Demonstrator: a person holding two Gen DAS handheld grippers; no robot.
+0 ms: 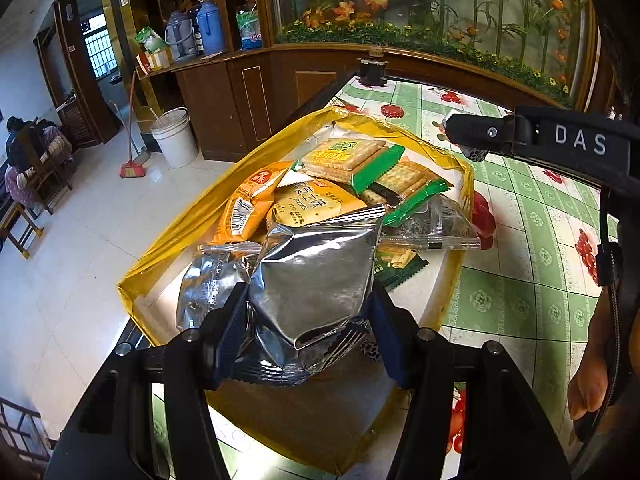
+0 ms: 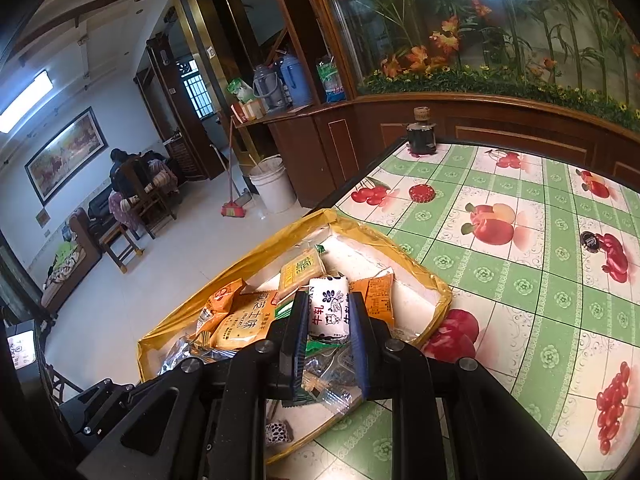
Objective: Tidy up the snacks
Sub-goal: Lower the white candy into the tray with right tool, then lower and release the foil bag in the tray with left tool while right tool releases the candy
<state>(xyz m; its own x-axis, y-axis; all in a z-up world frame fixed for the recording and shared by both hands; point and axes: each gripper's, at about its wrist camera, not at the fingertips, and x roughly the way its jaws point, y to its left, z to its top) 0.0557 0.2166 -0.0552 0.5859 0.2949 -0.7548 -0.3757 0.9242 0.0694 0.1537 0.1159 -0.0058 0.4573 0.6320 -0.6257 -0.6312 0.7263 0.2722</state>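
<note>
**Both grippers loaded above the snack box**

Left wrist view: the left gripper has its jaws clamped on a crumpled silver foil packet, which fills the gap between the pads and bulges beyond the fingertips; just past the tips, a clear wrapper of dark snacks and orange biscuit packs lie in the yellow-lined box; farther ahead, green-ended cracker packs top the pile; to the right of the jaws, the green fruit-print tablecloth.

Right wrist view: the right gripper holds a small white milk candy packet pinched between nearly closed jaws, above the same box; beneath and left of the jaws, an orange cheese-biscuit pack; beyond the tips, a yellow cracker pack; far ahead, a dark jar at the table's edge.
</note>
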